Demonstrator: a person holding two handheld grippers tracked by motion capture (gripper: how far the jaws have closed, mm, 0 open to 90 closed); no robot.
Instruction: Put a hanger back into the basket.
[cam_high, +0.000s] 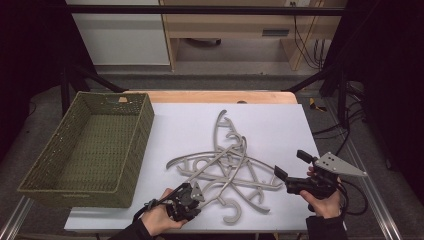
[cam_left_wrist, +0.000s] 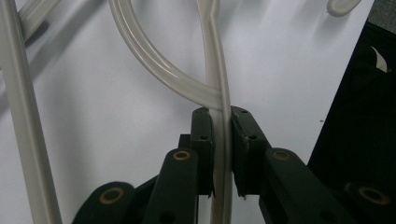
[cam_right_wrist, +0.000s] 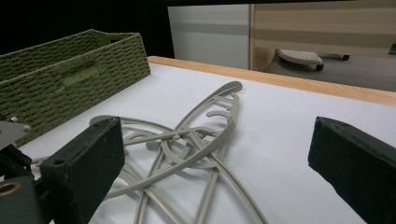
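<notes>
On the white sheet: grey plastic hangers (cam_high: 227, 167) lay tangled — none sorted, I judged.
Basket: woven green basket (cam_high: 42, 172) stood empty beside them.
My left gripper (cam_left_wrist: 221, 140): clamped on one hanger's bar.
My right gripper (cam_high: 289, 169): jaws wide, holding nothing.

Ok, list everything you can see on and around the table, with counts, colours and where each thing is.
basket: one, green woven, empty, left side of the table.
hangers: a tangled pile, grey plastic, exact count unclear, middle of the white sheet.
sheet: one, white, covering most of the table.
table: one, wooden edge showing at the far side.
left gripper: black, near edge, shut on a hanger bar.
right gripper: black, open, at the right of the pile, touching nothing.
hands: two, at the near edge, each holding a gripper.
</notes>
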